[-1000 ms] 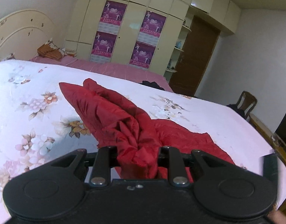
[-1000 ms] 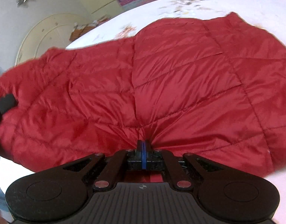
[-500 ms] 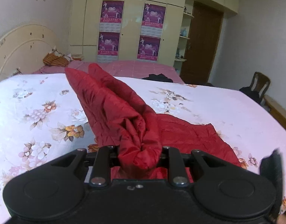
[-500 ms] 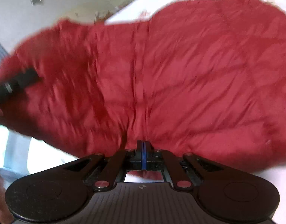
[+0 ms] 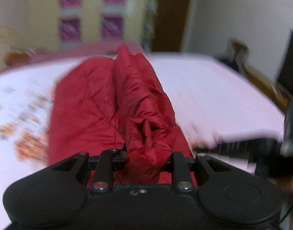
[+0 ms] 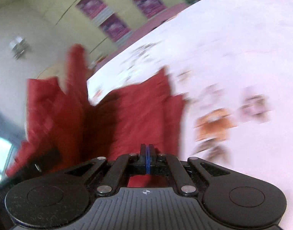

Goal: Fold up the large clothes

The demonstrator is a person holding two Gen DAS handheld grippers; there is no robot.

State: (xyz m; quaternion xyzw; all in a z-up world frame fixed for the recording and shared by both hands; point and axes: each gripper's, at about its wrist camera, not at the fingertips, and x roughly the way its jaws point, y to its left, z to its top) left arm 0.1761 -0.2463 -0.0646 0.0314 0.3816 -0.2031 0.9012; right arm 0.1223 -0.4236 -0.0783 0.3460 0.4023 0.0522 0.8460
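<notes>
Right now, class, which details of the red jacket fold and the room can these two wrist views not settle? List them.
- Left wrist view: bedsheet pattern and wardrobe posters smeared by motion blur.
- Left gripper: its fingertips are buried in the bunched red jacket.
- Right wrist view: whether the right gripper pinches fabric; blur and its own body hide that.
- Jacket's sleeves and collar: indistinguishable in either view.

Left wrist view: sits right behind the left gripper [image 5: 146, 159], low and close over the red quilted jacket [image 5: 100, 103], facing along the floral white bedsheet [image 5: 204, 88] toward the cream wardrobe with purple posters [image 5: 92, 13].
Right wrist view: behind the right gripper [image 6: 146, 157], rolled sideways, very near the fabric.
Shared: red quilted jacket [image 6: 138, 111], floral white bedsheet [image 6: 232, 53], wardrobe [image 6: 115, 9].
Sharpness: both blurred.
</notes>
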